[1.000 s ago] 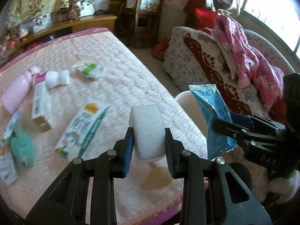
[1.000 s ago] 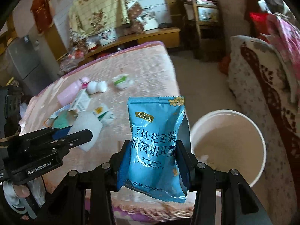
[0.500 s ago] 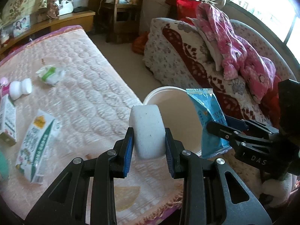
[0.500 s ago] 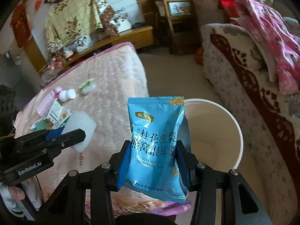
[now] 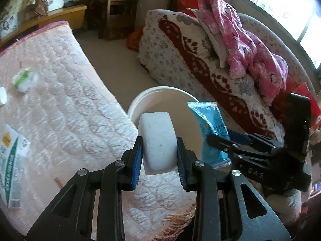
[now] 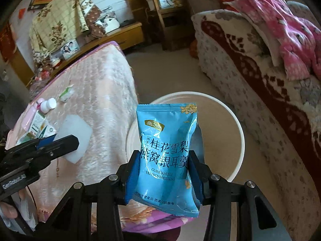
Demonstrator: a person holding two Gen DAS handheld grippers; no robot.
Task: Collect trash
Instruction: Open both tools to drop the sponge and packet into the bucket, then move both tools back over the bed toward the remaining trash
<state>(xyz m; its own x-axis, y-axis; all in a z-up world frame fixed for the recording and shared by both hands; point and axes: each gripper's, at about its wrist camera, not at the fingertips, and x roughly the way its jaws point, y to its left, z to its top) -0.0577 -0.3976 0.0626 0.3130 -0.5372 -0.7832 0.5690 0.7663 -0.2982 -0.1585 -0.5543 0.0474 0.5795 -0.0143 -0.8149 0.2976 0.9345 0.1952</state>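
Observation:
My left gripper (image 5: 159, 150) is shut on a white foam block (image 5: 157, 138) and holds it over the table's right edge, just at the near rim of the white bucket (image 5: 160, 89). The block also shows in the right wrist view (image 6: 76, 138). My right gripper (image 6: 163, 172) is shut on a blue snack packet (image 6: 166, 156) and holds it upright in front of the white bucket (image 6: 230, 120) on the floor. The packet shows at the right in the left wrist view (image 5: 210, 132).
The pink quilted table (image 5: 66, 108) carries a green-white wrapper (image 5: 24, 78), a green-white carton (image 5: 11, 160) and small bottles (image 6: 48, 104). A patterned sofa (image 5: 200, 60) with pink clothes (image 5: 246, 46) stands right of the bucket. Wooden shelves stand at the back.
Both grippers have moved right, off the table toward the bucket, each with its load. The foam block now hangs at the bucket's rim; the packet is closer to the bucket.

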